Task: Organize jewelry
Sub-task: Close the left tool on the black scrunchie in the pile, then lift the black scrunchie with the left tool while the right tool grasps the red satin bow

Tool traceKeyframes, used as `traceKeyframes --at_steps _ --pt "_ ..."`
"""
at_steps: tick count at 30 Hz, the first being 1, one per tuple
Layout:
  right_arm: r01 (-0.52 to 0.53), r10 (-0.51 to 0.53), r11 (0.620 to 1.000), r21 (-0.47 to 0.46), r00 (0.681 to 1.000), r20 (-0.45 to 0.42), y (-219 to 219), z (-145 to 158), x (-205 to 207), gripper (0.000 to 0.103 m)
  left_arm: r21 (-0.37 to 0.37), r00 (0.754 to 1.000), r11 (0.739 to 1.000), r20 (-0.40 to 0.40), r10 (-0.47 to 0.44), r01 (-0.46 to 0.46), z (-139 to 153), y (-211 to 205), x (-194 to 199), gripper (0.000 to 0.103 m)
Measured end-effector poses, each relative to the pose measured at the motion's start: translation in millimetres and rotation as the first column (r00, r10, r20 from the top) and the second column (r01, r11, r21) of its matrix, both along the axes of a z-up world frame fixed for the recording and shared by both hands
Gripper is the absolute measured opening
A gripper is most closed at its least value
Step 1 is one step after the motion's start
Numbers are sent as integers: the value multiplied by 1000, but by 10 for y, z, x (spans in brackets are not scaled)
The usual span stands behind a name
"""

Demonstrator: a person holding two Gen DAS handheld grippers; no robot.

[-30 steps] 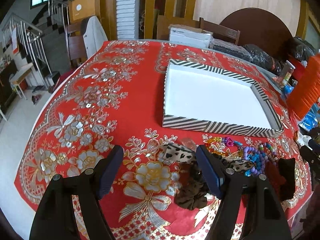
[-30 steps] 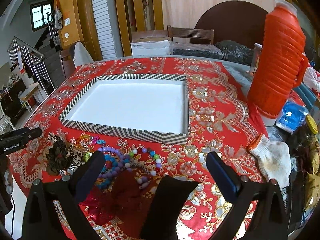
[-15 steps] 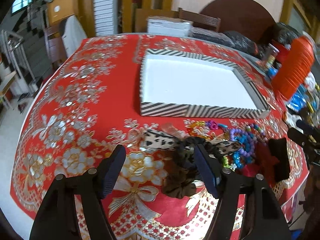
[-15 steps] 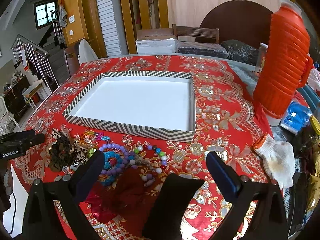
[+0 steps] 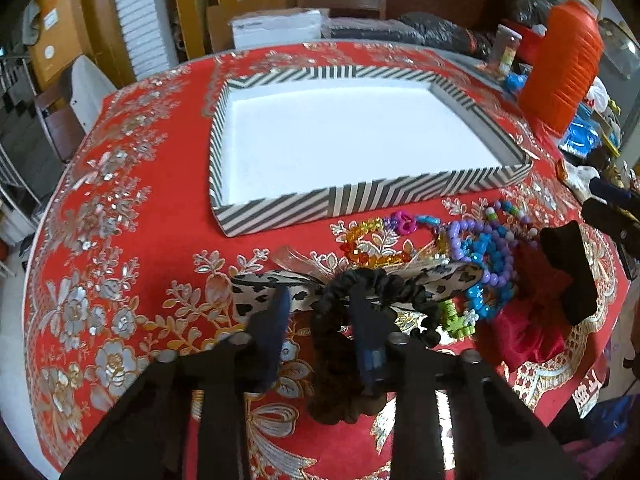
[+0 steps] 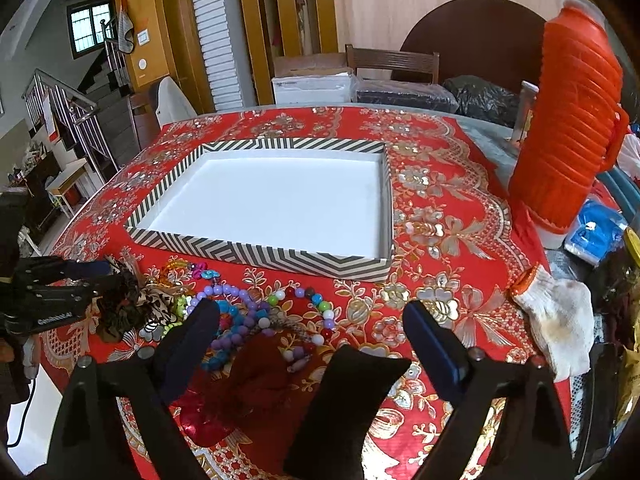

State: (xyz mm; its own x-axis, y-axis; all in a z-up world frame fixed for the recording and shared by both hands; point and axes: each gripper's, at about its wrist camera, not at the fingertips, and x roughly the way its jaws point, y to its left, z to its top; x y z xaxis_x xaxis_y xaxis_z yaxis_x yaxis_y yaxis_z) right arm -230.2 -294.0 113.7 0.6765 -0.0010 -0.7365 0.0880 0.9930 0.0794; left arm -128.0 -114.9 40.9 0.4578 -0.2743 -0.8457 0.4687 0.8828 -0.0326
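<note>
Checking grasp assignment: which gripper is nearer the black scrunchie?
Left. The left gripper is closing around the black scrunchie; the right gripper hovers open over the beads, off to its side.

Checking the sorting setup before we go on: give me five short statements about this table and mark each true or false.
1. The striped tray holds nothing. True.
2. The left gripper is closing around the black scrunchie. True.
3. The right gripper is clamped on a bead bracelet. False: its fingers stand wide apart, holding nothing.
4. The orange thermos lies on its side. False: it stands upright.
5. The purple bead bracelet lies outside the tray. True.
</note>
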Motion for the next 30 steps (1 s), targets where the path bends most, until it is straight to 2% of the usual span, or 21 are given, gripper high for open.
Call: traceKeyframes --at_steps 3,6,9,14,18,21,26,30 --pt "-5 5 1000 8 1000 4 8 4 10 95 -10 999 1000 -31 -9 9 -63 -5 47 0" --pt "-14 14 1000 11 1000 1 25 -7 13 92 -58 998 998 -59 0 -4 -51 44 66 0" --pt "-21 21 999 29 1000 -3 7 -13 -9 82 -127 999 992 -48 2 -8 95 121 24 0" --pt "-54 55 997 63 998 -12 -22 -5 -76 74 -148 1000 989 -6 16 -16 340 189 -46 0" --pt "-163 170 982 93 983 -74 113 -91 -161 74 -167 999 985 29 38 -33 487 233 -77 0" --pt "-208 225 970 125 964 -141 241 -237 -220 74 -175 998 984 42 51 -43 546 239 -73 0" --pt "-197 242 954 228 951 -194 311 -424 -220 74 -190 997 981 47 57 -47 597 224 -81 0" --pt "-146 205 959 242 949 -240 309 -553 -107 74 -192 996 980 51 70 -59 607 243 -78 0"
